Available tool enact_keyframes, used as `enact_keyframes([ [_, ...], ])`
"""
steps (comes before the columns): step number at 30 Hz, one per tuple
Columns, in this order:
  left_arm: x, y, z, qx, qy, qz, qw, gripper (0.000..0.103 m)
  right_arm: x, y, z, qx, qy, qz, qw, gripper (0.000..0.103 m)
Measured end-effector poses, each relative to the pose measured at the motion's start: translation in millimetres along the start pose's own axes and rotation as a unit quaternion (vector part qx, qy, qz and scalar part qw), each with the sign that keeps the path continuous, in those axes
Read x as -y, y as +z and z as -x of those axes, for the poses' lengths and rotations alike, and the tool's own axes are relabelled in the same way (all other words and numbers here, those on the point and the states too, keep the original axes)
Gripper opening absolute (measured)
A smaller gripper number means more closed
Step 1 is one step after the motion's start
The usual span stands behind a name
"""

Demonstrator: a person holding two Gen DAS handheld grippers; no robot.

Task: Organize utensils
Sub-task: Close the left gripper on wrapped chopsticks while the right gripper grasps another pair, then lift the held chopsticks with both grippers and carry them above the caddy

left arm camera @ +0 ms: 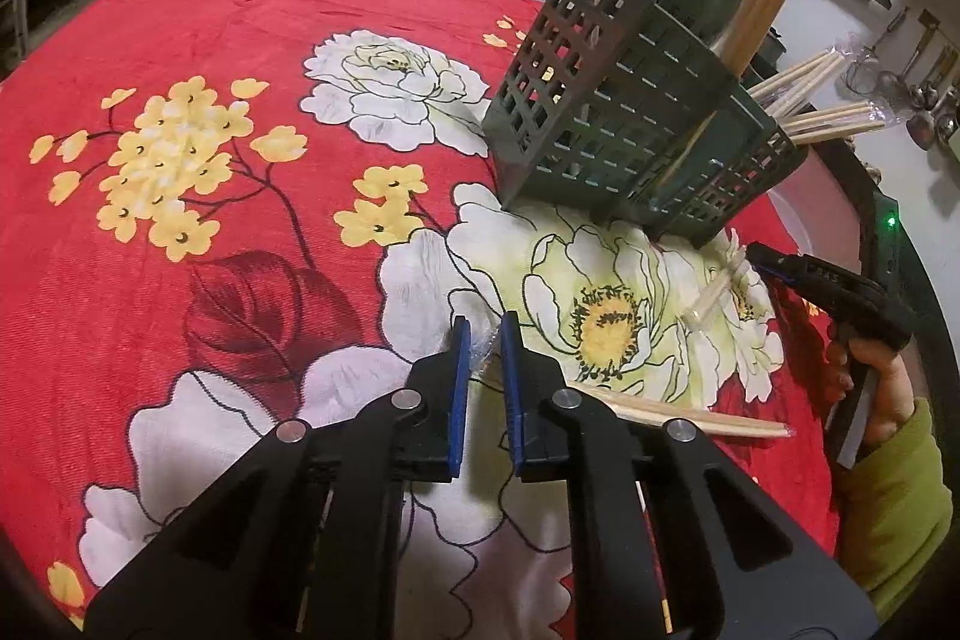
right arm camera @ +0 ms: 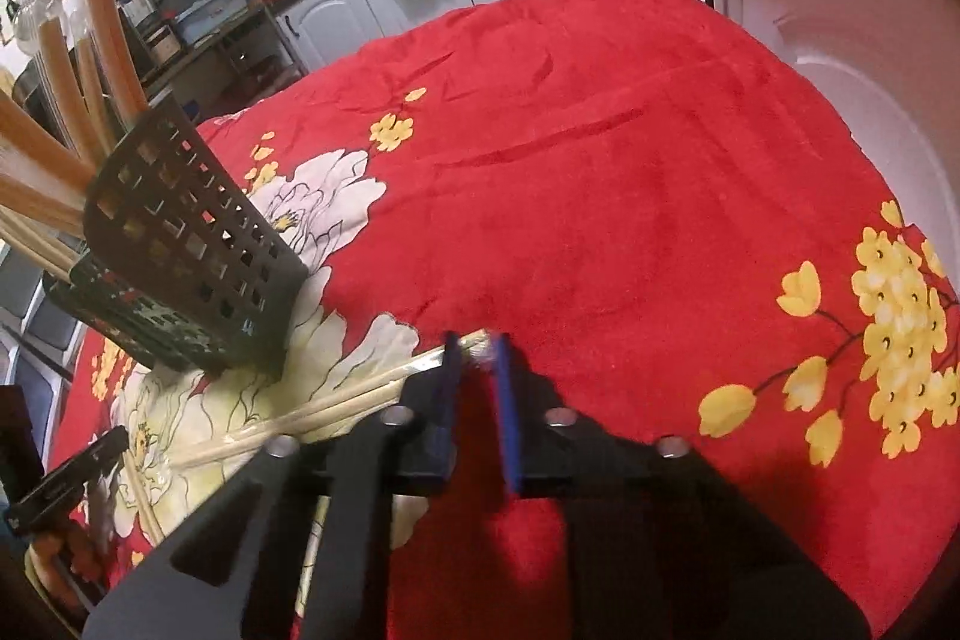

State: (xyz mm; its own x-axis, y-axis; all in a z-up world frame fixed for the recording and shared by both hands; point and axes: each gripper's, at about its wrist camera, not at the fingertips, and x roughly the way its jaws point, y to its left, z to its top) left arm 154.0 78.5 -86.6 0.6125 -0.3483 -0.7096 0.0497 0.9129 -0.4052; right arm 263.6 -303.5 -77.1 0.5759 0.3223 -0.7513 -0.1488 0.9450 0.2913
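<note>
from my left wrist, my left gripper [left arm camera: 485,334] is clenched on the clear wrapper end of a wrapped chopstick pair [left arm camera: 690,417] lying on the floral cloth [left arm camera: 240,40], near the dark utensil basket [left arm camera: 618,118]. from my right wrist, my right gripper [right arm camera: 477,349] looks pinched on a chopstick pair's [right arm camera: 360,394] tip, though blur hides the contact; the basket [right arm camera: 198,244] stands to the left.
</note>
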Motion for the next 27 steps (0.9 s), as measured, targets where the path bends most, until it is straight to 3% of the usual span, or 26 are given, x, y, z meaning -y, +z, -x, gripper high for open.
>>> enact_keyframes([
  [5, -1.7, 0.6, 1.4, 0.003, -0.006, 0.004, 1.0, 0.004, -5.3, -1.0, 6.7, 0.011, -0.022, 0.021, 0.999, 0.004],
  [10, 0.3, 2.4, 12.5, 0.018, -0.013, 0.003, 0.9997, 0.002, -18.9, -1.9, 45.0, 0.066, -0.03, 0.05, 0.996, 0.002],
  [17, 17.6, 12.3, 40.5, 0.051, -0.029, -0.015, 0.9981, 0.002, -44.0, -6.1, 100.2, 0.129, -0.007, 0.089, 0.988, 0.002],
  [27, 55.4, 30.9, 87.7, 0.105, -0.066, -0.056, 0.9907, 0.002, -85.7, -12.8, 159.7, 0.183, 0.037, 0.156, 0.97, 0.001],
])
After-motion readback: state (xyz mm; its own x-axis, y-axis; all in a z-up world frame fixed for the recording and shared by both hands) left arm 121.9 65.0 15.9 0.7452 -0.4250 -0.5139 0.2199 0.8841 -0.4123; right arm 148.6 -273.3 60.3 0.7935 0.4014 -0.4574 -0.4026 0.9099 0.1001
